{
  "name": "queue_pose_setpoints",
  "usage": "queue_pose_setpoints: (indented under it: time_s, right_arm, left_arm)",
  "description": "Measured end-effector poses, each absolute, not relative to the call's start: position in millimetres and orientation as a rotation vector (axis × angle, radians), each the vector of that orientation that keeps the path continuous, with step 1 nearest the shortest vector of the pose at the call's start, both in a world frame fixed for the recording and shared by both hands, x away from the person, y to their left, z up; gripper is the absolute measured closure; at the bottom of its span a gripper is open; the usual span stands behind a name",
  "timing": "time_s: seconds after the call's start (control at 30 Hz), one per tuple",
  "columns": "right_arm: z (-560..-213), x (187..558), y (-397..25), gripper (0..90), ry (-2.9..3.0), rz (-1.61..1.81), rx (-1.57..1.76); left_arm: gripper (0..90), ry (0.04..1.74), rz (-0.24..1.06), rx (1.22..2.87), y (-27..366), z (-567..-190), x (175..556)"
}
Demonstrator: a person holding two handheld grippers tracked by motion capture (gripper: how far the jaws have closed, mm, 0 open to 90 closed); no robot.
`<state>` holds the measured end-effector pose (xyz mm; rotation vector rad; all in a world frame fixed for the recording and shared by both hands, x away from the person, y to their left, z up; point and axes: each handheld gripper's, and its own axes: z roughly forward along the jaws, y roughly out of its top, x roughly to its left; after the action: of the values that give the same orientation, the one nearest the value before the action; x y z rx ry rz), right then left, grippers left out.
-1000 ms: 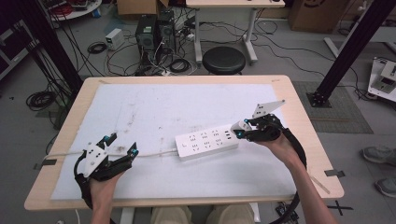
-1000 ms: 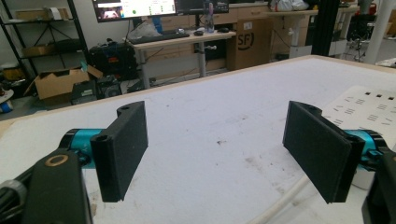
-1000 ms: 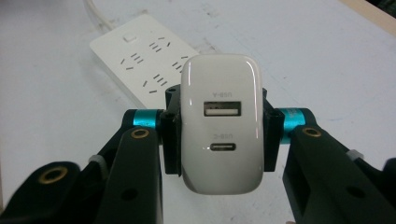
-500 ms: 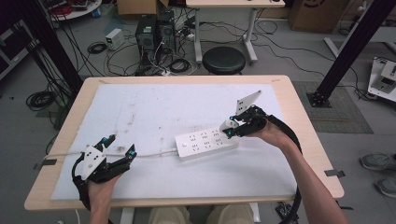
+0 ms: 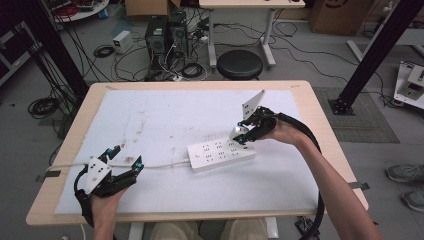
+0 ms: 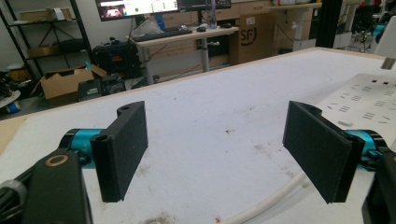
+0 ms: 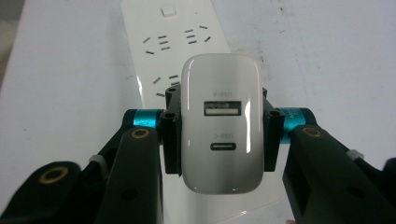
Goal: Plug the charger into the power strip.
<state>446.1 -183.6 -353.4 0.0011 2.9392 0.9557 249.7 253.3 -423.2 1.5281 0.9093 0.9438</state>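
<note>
**Charger Held Over the Power Strip**

The right gripper (image 7: 219, 135) squeezed a white charger (image 7: 220, 123) by its two sides — right above the power strip (image 5: 220, 153) in the middle of the table (image 5: 75, 112). The step looked like plugging it in. Next, the pins had to line up with the holes, then push straight down. The right hand (image 5: 280, 131) tipped downward. The left gripper (image 5: 122, 161) rested near the cord (image 5: 162, 164), jaws wide and empty.

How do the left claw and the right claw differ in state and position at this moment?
The left claw is open and holds nothing; the right claw is shut on a white USB charger. The left claw sits near the table's front edge beside the white cable; the right claw hovers over the power strip. Both have black jaws.
</note>
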Motion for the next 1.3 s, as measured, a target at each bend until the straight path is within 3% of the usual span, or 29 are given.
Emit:
queue_pose_setpoints:
  time_s: [0.63, 1.3]
  right_arm:
    - [-342.7, 470.1, -157.3, 63.0, 3.005, 0.813, -0.263]
    - [-364.0, 471.7, -138.2, 63.0, 3.079, 0.602, -0.388]
  left_arm:
    - [22.2, 0.954, 0.975, 1.552, 246.9, -426.0, 240.1]
    - [22.2, 0.985, 1.008, 1.555, 254.1, -426.7, 225.4]
